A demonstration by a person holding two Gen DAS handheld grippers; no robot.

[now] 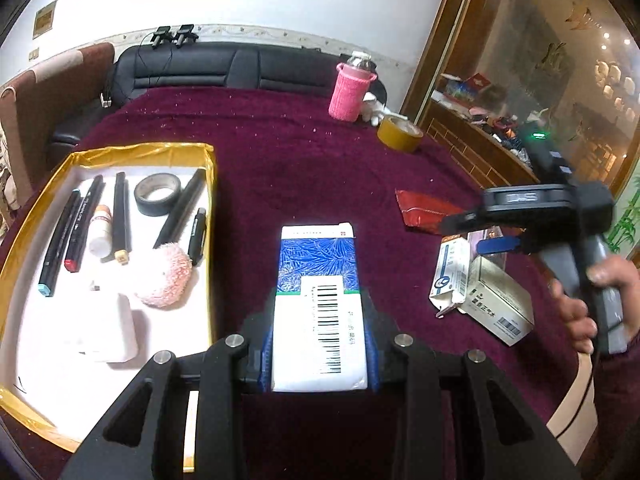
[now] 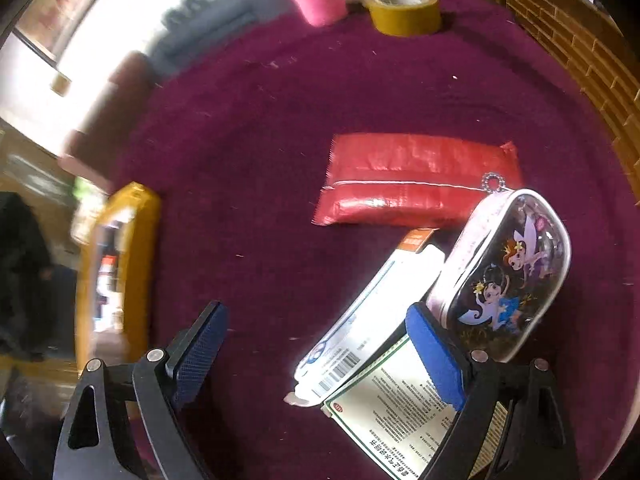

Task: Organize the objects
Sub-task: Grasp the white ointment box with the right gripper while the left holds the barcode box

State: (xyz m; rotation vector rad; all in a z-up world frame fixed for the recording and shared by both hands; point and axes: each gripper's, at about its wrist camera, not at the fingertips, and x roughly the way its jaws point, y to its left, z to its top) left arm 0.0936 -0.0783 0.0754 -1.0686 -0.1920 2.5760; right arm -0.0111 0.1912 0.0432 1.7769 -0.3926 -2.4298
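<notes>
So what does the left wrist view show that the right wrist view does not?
Only the left wrist view shows the blue and white box clamped in the left gripper, the black tape and the pens in the gold tray.

Only the right wrist view shows the cartoon pouch and the open right gripper.

Both show the yellow tape, the red packet and the pink bottle.
</notes>
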